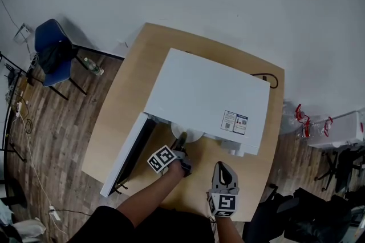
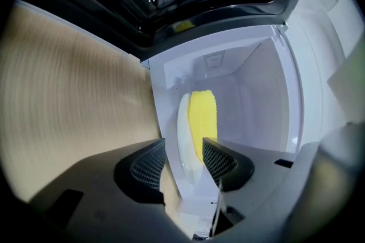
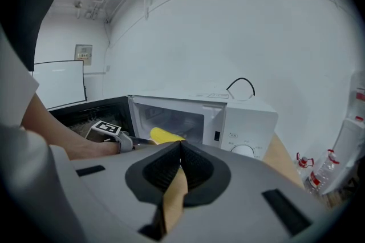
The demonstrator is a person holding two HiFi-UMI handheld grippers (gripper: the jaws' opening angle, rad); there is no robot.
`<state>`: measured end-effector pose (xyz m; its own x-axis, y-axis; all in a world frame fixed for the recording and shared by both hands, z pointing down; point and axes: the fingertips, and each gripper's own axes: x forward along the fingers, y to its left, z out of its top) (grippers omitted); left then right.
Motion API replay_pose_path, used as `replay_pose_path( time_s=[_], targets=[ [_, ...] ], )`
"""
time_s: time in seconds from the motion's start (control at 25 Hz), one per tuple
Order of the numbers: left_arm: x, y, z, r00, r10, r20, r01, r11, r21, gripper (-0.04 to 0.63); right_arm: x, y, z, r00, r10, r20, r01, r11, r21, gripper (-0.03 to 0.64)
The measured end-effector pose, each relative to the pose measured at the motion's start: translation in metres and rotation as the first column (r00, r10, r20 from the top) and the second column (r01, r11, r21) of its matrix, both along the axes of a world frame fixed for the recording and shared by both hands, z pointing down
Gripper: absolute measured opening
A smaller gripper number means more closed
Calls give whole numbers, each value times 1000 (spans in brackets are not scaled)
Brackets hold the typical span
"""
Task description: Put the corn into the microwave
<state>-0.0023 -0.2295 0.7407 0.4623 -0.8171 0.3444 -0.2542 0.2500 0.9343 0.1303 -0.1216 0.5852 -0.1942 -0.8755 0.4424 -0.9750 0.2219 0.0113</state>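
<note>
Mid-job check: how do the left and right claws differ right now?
The left claw is open; the right claw is shut. The left claw has the rim of the plate carrying the corn between its jaws, pads apparently off it; the right claw has nothing. The left claw is at the microwave mouth; the right claw hangs back over the table. Both point toward the microwave.

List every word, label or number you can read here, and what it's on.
No text is legible anywhere.
Sticker on top of the microwave: print too small to read.
Markings around the dial on the microwave front: too blurred.
Cubes on the left tool and right tool: square marker patterns, no words.
</note>
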Motion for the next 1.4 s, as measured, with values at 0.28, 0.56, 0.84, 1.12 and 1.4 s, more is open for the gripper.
replay_pose_path(
  time_s=[0.28,0.56,0.84,1.12,1.4],
  targets=[
    [-5,19,0,997,50,53,-48,998,-34,152,-11,8,2,1000,-25,3,25,1000,-7,60],
    [-9,26,-5,994,64,93,-62,998,-29,36,-11,22,11,1000,-29,-3,29,999,-33,60],
    [-5,15,-3,997,46,69,-43,998,-36,31,-7,25,9,1000,-15,8,16,1000,-25,60],
    [3,-9,-3,995,45,89,-43,999,-18,31,2,27,10,1000,-6,5,6,1000,-30,60],
    [9,-20,0,995,25,96,-22,999,-35,31,10,28,13,1000,-5,5,5,999,-37,60]
  ],
)
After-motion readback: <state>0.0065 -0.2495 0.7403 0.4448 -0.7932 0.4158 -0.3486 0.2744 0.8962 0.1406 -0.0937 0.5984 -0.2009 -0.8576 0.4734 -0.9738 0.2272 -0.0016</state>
